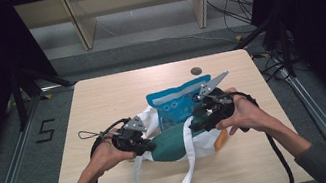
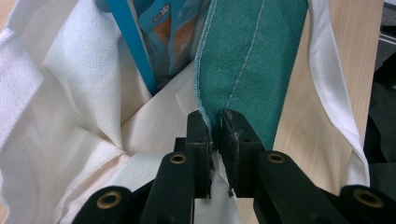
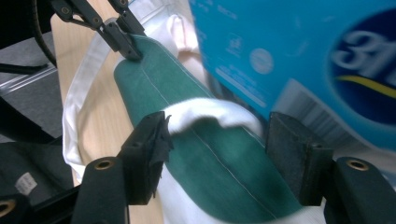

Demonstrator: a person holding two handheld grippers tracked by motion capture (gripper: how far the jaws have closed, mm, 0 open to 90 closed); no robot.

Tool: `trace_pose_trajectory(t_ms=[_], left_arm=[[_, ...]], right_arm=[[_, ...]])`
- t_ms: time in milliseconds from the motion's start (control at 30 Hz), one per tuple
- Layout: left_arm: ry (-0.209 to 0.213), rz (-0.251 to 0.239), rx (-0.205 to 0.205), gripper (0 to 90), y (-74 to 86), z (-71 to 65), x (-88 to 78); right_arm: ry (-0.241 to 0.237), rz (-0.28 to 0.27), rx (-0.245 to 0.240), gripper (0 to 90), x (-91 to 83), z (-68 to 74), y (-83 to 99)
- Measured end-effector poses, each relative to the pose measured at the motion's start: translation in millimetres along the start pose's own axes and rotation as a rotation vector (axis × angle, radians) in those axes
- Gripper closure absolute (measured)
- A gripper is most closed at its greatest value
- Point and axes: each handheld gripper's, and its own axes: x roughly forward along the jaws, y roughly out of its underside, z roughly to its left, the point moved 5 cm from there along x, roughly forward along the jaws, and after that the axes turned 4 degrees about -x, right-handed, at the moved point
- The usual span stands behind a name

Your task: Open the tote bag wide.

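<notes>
The left tongs (image 2: 214, 128) are clenched on the green hem (image 2: 243, 60) of a white tote bag (image 1: 170, 143). The right tongs (image 3: 217, 144) stand released, straddling the bag's white strap (image 3: 210, 112) at that hem. A blue packet (image 1: 180, 101) sticks out of the bag, which lies mid-worktop (image 1: 102, 102).
</notes>
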Motion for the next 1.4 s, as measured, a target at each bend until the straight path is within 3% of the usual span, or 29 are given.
trace_pose_trajectory(t_ms=[100,133,233,267,300,333,367,400,433,467,500,567,700,733,833,867,967,1033,1067,1167,1200,1267,1300,1367,1400], left_arm=[[0.001,-0.007,-0.004,80.1,0.8,-0.5,-0.4],[0.001,-0.012,-0.023,80.1,1.2,-0.8,-0.3],[0.006,-0.006,-0.020,80.0,3.0,0.1,0.5],[0.006,-0.007,-0.022,79.8,3.6,-0.2,1.9],[0.007,-0.004,-0.017,79.8,4.2,-0.3,3.2],[0.006,0.002,-0.027,79.8,5.3,-1.4,5.3],[0.003,0.005,-0.027,79.9,5.9,-1.3,6.9],[0.001,0.005,-0.032,80.0,6.1,-0.1,11.3],[0.001,0.005,-0.032,80.2,6.1,-0.1,11.3],[0.006,0.008,-0.043,80.4,6.6,1.5,17.3],[0.006,0.008,-0.043,80.4,6.6,1.5,17.3],[0.007,0.022,-0.050,80.4,8.7,2.5,26.3],[0.007,0.042,-0.069,81.0,13.9,7.0,45.2],[0.009,0.042,-0.072,81.3,14.9,7.5,48.1],[0.000,0.057,-0.093,81.6,21.4,11.3,61.2],[0.011,0.066,-0.137,81.9,26.9,13.9,72.1],[0.020,0.061,-0.155,81.3,26.8,18.5,73.7],[-0.001,0.062,-0.147,81.3,25.8,19.1,73.9],[-0.022,0.067,-0.125,81.0,23.9,20.3,73.1],[-0.056,0.057,-0.127,80.7,22.2,24.7,72.8],[-0.059,0.050,-0.143,80.7,21.0,28.6,73.9],[-0.070,0.036,-0.161,80.0,18.7,35.2,75.0],[-0.078,0.038,-0.157,79.8,17.6,38.5,75.0],[-0.090,0.036,-0.167,78.8,14.0,44.6,76.7],[-0.111,0.032,-0.183,78.3,9.7,51.6,78.3]], right_arm=[[-0.004,0.034,0.000,39.8,6.9,0.4,0.4],[0.001,0.057,-0.004,41.0,9.6,1.1,1.7],[-0.001,0.091,-0.003,48.3,15.0,3.0,5.5],[-0.009,0.124,-0.018,57.4,14.1,4.2,9.9],[-0.009,0.124,-0.018,57.4,14.1,4.2,9.9],[-0.015,0.136,-0.065,62.2,14.8,3.5,13.0],[-0.006,0.158,-0.072,73.7,16.5,6.8,20.1],[-0.006,0.168,-0.078,76.7,18.2,8.0,24.4],[-0.014,0.177,-0.090,85.4,20.9,9.8,29.1],[-0.006,0.177,-0.101,85.7,23.6,10.4,33.8],[-0.014,0.207,-0.073,85.9,25.5,13.7,39.6],[-0.016,0.214,-0.072,86.3,29.0,14.5,44.2],[-0.008,0.234,-0.057,90.0,48.4,12.9,63.5],[-0.002,0.235,-0.045,90.0,58.2,11.7,72.1],[-0.019,0.219,-0.009,90.0,64.6,12.3,78.2],[-0.009,0.213,0.000,90.0,68.4,8.7,82.3],[-0.007,0.213,0.016,90.0,72.4,9.0,84.3],[-0.012,0.206,0.011,90.0,74.6,11.5,83.3],[0.017,0.215,-0.022,90.0,75.3,9.0,82.4],[0.022,0.209,-0.019,90.0,75.3,7.1,81.4],[0.022,0.205,0.017,90.0,76.0,7.5,80.9],[0.027,0.196,0.023,90.0,77.4,2.5,79.1],[0.039,0.196,0.002,90.0,76.8,-2.0,78.3],[0.050,0.194,0.032,90.0,79.1,-7.1,75.2],[0.079,0.193,0.007,90.0,79.2,-14.4,74.3]])
